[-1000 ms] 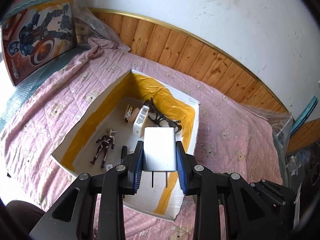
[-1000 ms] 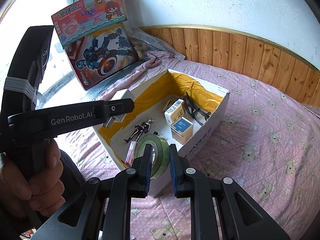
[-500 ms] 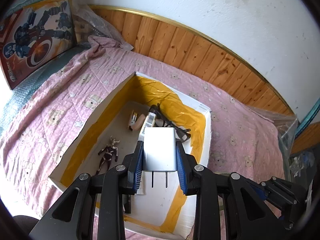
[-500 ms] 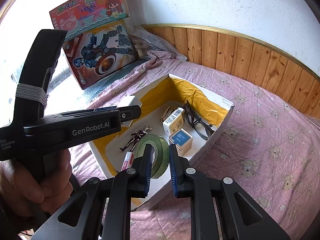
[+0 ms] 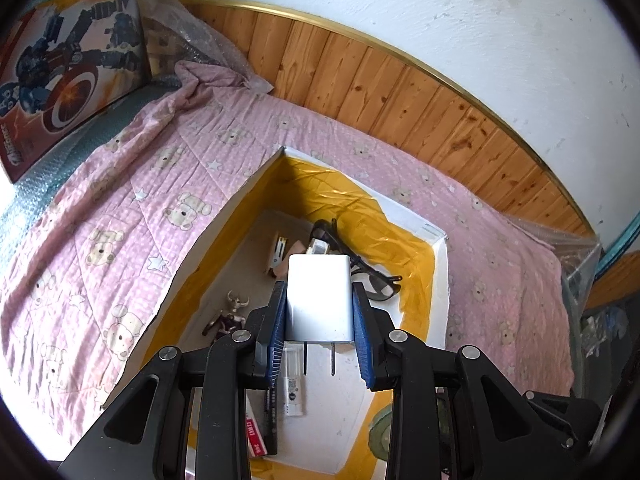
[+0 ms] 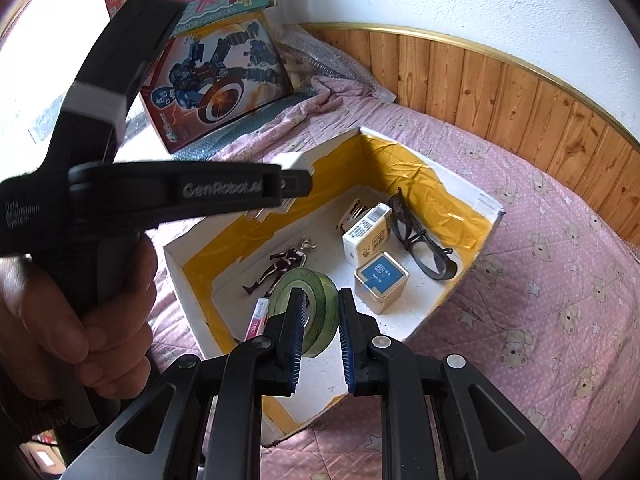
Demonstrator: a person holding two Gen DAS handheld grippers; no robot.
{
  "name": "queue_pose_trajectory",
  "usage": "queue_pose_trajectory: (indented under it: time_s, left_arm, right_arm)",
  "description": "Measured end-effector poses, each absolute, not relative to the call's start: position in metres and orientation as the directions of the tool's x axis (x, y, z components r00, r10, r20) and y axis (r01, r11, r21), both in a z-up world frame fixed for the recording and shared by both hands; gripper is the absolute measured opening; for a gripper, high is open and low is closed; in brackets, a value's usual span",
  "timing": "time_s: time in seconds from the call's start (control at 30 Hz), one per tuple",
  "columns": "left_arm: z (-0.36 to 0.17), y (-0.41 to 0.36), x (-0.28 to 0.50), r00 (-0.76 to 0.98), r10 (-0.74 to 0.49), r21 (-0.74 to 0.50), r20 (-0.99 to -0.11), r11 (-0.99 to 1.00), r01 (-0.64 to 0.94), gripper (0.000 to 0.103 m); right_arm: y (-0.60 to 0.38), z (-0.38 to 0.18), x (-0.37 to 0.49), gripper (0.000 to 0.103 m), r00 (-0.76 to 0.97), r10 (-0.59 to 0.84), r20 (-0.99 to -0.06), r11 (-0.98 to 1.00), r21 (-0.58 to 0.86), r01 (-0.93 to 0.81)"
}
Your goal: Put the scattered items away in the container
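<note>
- Left wrist view: the left tool (image 5: 319, 318) pinches a white charger (image 5: 320, 300) by its sides, prongs pointing back toward the camera, hanging over the open box (image 5: 438, 280) on the bed (image 5: 120, 208). The carrying step looks nearly done; next comes lowering and letting go over bare floor beside the glasses (image 5: 360, 268).
- Right wrist view: the right tool (image 6: 319, 342) grips a green tape roll (image 6: 310, 300) on edge, just above the box's near corner; it needs the same drop.

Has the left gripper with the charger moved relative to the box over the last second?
Yes. The left gripper and charger advanced over the box.
</note>
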State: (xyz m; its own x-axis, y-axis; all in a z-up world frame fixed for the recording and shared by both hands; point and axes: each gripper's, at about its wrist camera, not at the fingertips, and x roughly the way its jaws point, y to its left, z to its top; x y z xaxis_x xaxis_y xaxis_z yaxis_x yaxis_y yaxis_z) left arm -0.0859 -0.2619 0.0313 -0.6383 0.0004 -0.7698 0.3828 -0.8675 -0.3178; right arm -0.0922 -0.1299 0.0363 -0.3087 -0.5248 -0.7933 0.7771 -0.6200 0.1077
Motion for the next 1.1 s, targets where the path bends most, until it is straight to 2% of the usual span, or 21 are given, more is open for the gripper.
queue_pose_trajectory:
  time_s: [0.4,0.67,0.97,1.1]
  left_arm:
    - [0.02,-0.29,-0.126,-0.61,0.004,-0.318,-0.792,-0.857,0.406,0.031]
    - [-0.008,-0.296,-0.14,-0.553,0.049,-0.329,-0.831,-0.847,0.418,0.031]
    - [-0.036,-0.288,-0.144,-0.466,0.035,-0.275,-0.884,-0.846,0.456,0.032]
    - [-0.038,-0.287,-0.146,-0.443,-0.003,-0.229,-0.896,-0.853,0.469,0.039]
  right_arm:
    - [-0.15,0.014,-0.094,0.017,-0.258,-0.476,-0.841,-0.578,0.078,0.812]
    - [-0.159,-0.001,-0.101,0.017,-0.243,-0.414,-0.877,-0.568,0.04,0.822]
    - [-0.156,-0.01,-0.114,0.017,-0.243,-0.378,-0.893,-0.574,0.02,0.819]
    - [-0.154,-0.012,-0.12,0.022,-0.227,-0.383,-0.895,-0.592,0.05,0.804]
